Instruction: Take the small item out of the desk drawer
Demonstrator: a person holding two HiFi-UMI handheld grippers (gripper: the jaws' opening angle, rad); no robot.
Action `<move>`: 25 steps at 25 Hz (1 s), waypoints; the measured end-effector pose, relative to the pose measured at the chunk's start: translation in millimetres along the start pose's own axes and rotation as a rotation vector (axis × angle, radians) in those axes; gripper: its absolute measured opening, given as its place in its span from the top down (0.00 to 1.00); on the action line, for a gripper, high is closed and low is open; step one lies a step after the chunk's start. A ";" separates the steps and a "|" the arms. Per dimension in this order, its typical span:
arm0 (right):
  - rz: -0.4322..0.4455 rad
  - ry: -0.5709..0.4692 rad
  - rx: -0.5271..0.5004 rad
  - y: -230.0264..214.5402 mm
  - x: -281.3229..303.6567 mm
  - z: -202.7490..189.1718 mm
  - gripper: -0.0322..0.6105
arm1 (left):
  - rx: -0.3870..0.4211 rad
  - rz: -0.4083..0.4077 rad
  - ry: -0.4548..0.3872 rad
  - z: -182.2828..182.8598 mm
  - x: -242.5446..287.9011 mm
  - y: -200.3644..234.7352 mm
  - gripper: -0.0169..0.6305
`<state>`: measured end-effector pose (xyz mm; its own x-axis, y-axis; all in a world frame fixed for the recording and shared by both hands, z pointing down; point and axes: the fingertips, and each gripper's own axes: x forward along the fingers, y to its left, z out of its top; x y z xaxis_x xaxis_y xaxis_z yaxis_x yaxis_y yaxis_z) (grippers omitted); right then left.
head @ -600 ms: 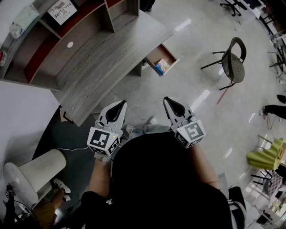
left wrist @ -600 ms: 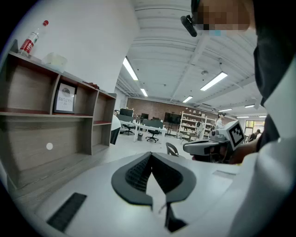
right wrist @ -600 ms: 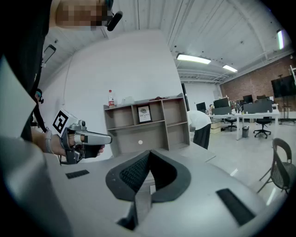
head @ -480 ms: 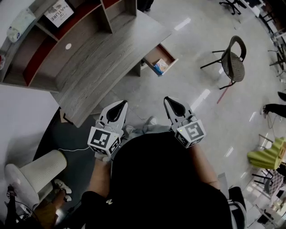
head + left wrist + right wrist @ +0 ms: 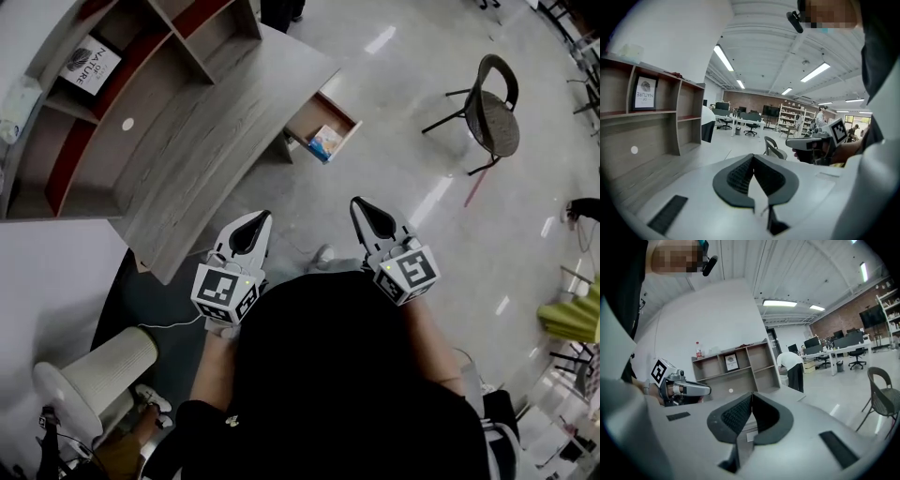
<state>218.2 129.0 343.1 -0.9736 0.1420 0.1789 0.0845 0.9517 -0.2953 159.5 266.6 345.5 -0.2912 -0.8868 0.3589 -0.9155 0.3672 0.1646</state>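
While the left gripper [image 5: 249,231] and right gripper [image 5: 372,218] sit pressed together and empty mid-frame, the small item [image 5: 325,142] in the open drawer [image 5: 307,115] above looks light and flat, likely best pinched across its edges.

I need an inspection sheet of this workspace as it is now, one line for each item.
Surface: wooden desk, top bare.
Job's things: drawer pulled open; small blue-and-white item inside.
Clutter: framed print on the shelf.
Grippers: left gripper and right gripper shut, empty, far from the drawer.
Cables: white cable on the floor by a white cylinder.
Surroundings: chair, open office floor.
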 end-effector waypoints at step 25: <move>-0.405 0.066 0.043 -153.4 207.0 28.6 0.95 | -0.074 -0.467 0.336 13.3 277.2 167.1 0.96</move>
<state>-2.4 4.6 398.5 -0.9105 -0.2228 0.3484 -0.3127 0.9221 -0.2278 -77.8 78.4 460.2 0.2538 -0.8264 0.5027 -0.9005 -0.0120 0.4348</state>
